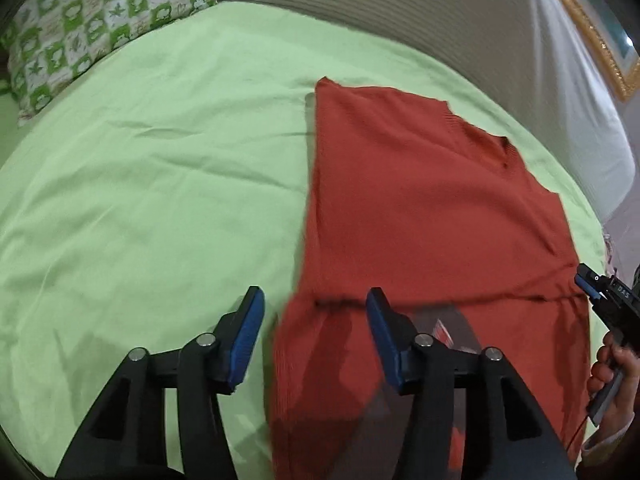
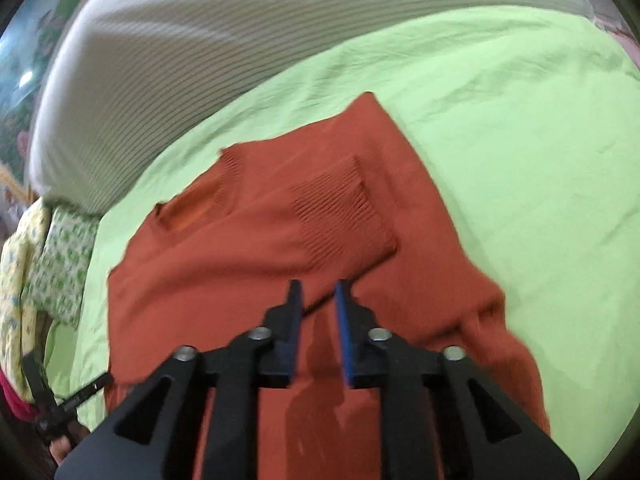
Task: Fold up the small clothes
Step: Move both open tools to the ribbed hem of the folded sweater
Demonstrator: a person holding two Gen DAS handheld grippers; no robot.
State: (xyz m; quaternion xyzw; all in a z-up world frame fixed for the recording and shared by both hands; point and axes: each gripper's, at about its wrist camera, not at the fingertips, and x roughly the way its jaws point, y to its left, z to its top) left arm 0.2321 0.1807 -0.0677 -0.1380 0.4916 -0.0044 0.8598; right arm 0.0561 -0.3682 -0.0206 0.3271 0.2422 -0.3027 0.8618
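A rust-red knit sweater [image 1: 432, 208] lies flat on a light green bedsheet [image 1: 160, 168], its sides folded in. In the right wrist view the sweater [image 2: 280, 240] shows a ribbed cuff lying across its middle. My left gripper [image 1: 316, 300] is open and empty, hovering over the sweater's near left edge. My right gripper [image 2: 318, 294] hangs just above the sweater's lower middle, jaws a narrow gap apart with nothing between them. The right gripper also shows at the right edge of the left wrist view [image 1: 608, 292].
A green-and-white patterned pillow [image 1: 80, 28] lies at the bed's far left corner. A grey ribbed headboard [image 1: 400, 20] runs along the far side. A patterned cushion [image 2: 52, 264] sits at the left of the right wrist view.
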